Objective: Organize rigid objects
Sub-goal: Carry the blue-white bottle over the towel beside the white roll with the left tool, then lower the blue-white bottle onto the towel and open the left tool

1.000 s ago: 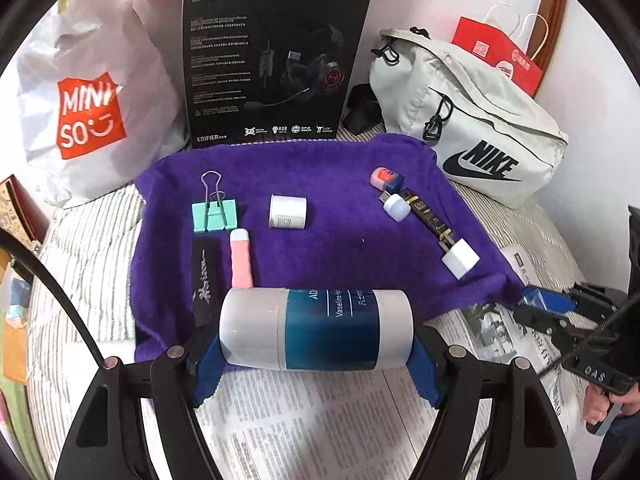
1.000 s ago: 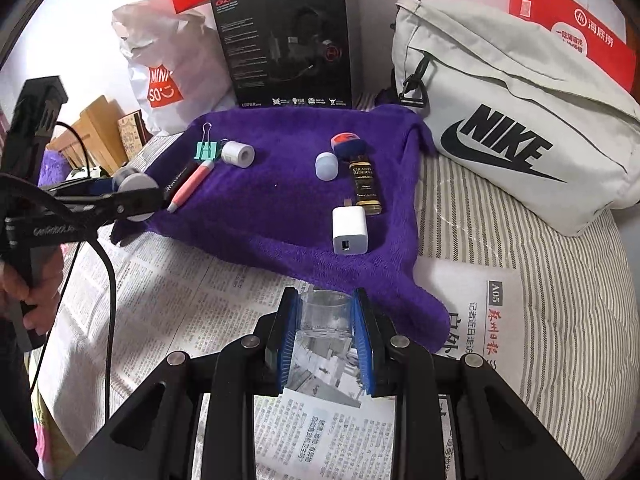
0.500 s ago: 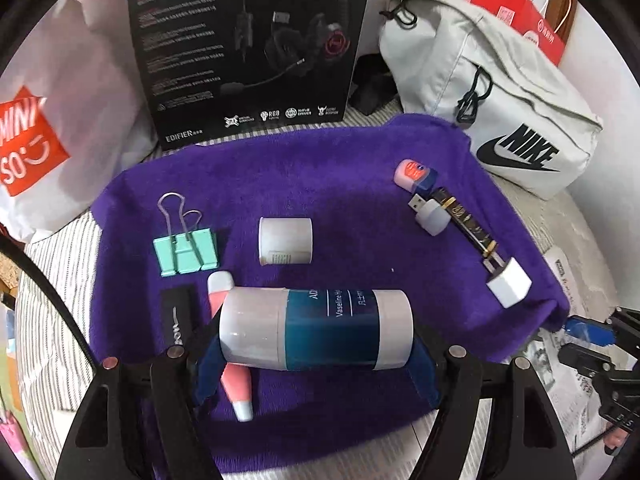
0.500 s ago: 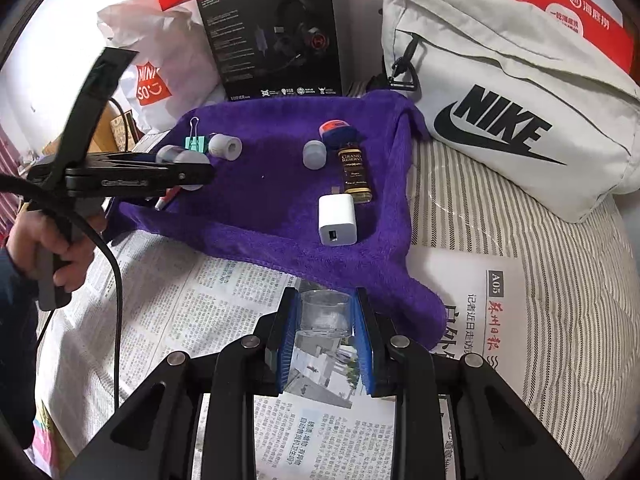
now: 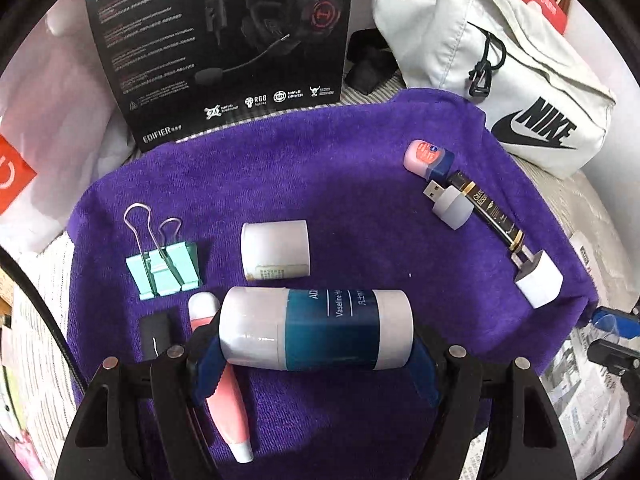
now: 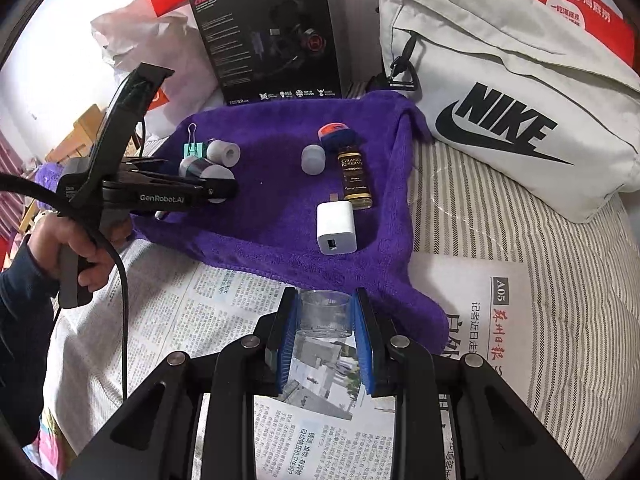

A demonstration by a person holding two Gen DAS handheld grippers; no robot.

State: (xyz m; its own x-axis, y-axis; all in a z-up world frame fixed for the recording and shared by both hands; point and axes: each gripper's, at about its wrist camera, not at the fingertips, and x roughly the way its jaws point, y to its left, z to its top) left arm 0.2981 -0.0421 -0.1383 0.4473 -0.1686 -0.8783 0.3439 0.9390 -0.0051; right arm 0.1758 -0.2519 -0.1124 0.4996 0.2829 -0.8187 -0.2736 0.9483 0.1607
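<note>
My left gripper [image 5: 316, 360] is shut on a white and teal Vaseline bottle [image 5: 316, 328], held sideways above the purple towel [image 5: 320, 184]. On the towel lie a green binder clip [image 5: 164, 268], a white jar [image 5: 276, 250], a pink tube [image 5: 228, 400], a black item [image 5: 156, 336], a small Vaseline pot [image 5: 428, 158], a USB stick [image 5: 450, 202], a dark mini bottle [image 5: 492, 216] and a white charger [image 5: 538, 282]. My right gripper [image 6: 325, 334] is shut on a small clear cup [image 6: 325, 314] over the newspaper [image 6: 200, 308], by the towel's near edge [image 6: 280, 272].
A black headset box [image 5: 228, 44], a white Nike bag [image 5: 500, 64], a white Miniso bag [image 5: 48, 120] and red bags [image 6: 568, 4] stand behind the towel. Striped bedding [image 6: 500, 232] lies to the right. The left gripper and hand [image 6: 92, 248] show in the right wrist view.
My left gripper has carried the Vaseline bottle forward from the towel's near edge to over the towel, behind the white jar. The right gripper has stayed nearly still with the cup.
</note>
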